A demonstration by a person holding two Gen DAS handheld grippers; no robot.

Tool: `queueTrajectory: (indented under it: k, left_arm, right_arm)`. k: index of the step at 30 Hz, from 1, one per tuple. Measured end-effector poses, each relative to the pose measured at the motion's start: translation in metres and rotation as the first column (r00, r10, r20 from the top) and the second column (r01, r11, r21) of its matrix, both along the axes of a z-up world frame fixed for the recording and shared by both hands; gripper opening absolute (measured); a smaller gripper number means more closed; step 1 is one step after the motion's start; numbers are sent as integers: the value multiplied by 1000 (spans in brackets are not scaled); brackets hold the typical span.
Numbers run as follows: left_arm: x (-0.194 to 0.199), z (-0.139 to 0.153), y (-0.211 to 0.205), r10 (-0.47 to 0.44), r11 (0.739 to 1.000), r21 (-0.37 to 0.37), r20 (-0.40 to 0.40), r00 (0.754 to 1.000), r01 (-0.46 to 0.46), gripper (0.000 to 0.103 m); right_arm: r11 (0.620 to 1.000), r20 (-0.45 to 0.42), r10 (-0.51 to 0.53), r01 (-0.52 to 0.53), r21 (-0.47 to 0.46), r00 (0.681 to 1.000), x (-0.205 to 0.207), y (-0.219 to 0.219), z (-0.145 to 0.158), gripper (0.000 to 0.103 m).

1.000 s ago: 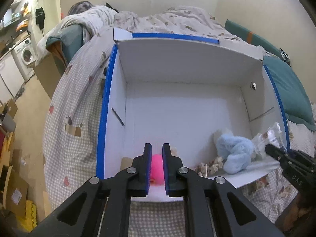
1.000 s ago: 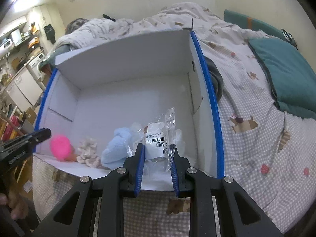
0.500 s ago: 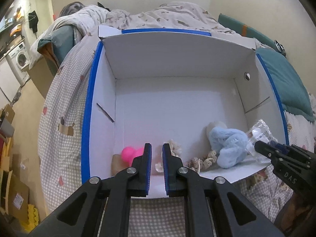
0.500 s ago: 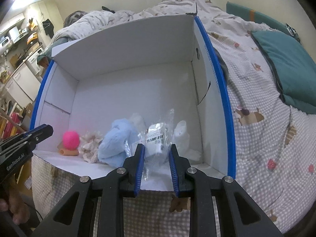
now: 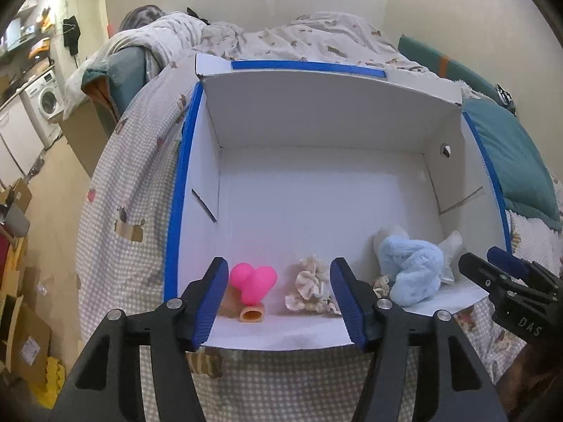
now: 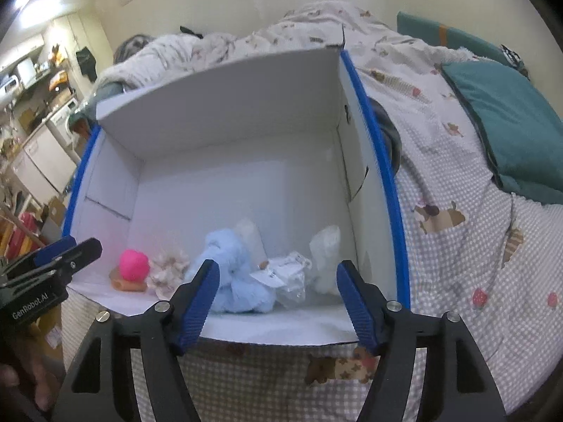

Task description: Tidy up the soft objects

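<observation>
A bed under a checked quilt (image 5: pixel 116 190) carries a large white box (image 5: pixel 316 119) with blue-taped rims, its near wall folded flat toward both pairs of tongs. Only the left wrist view shows the washing machine (image 5: pixel 45 102) far off to the left of the tongs and the box's left wall with its slit; only the right wrist view shows the box's right wall from inside, a dark bundle just outside it, and the teal pillow (image 6: pixel 506 123) in full.

All the soft things lie in a row along the box's near edge. Straight ahead of the left tongs (image 5: pixel 281 295), whose jaws have just been opening and now stand released with nothing pressed, a pink squishy toy (image 5: pixel 253 281) sits on a tan piece, and a cream scrunchie (image 5: pixel 309 286) lies beside the right-hand jaw. Ahead of the right tongs (image 6: pixel 278 299) — also just opened and empty — rest a pale blue plush (image 6: pixel 235 274), a clear plastic packet with a label (image 6: pixel 286 274) and a small white soft item (image 6: pixel 325 260) nearest the right wall.

Beyond that row the box floor lies bare to the back wall — wide room ahead of both tongs. Each pair of tongs shows at the edge of the other's view.
</observation>
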State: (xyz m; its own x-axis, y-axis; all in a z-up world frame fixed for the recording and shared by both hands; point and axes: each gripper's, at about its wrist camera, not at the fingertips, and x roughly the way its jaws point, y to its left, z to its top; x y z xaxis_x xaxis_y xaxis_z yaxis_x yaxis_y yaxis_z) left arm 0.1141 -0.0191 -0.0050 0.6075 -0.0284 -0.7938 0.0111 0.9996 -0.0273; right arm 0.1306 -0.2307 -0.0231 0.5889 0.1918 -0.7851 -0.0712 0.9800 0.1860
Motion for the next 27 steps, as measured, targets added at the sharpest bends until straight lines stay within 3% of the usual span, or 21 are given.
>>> queueTrajectory:
  k: [3,4,9,10,12,16,18,23,27]
  left_arm:
    - [-4,5,6,13,1000,-2,6,1000,-13,57]
    - [-6,7,10,25,1000,-3,12,1000,-25,57]
    - [-17,13,22,55,998,-29,14,998,-54,59]
    - [-20,13,26,66,997,-33,12,998,-65,64]
    - [-25,15,28,92,995,-25,4,996,-92,88]
    - [-40,21,40,126,990,-59,7,992,-126,91]
    - [-49,25,43,128,990,-65,28,991,-125,97]
    - [-79,43,49,109,993,-66,212,971,-97,103]
    - [-94,41,53,120,993,-47,199,973,-113,103]
  right_arm:
    - [1000,26,-7,6,28,1000,-1,-3,4,100]
    - [999,39,-8,6,35,999,-1,-3,6,103]
    - [999,74,-26,24,27,997,-6,-4,11,103]
    - [999,86,-24,22,26,996,-8,-3,13,103]
    - [1000,116,-17,15,17,993,-14,-2,18,103]
    - [1000,173,0,4,-24,985,-28,5,28,103]
    - [998,181,14,-2,-67,983,-34,11,30,103]
    - [996,199,34,-18,-83,979,-51,20,33,103]
    - [998,202,25,-14,-58,979,-67,21,35,103]
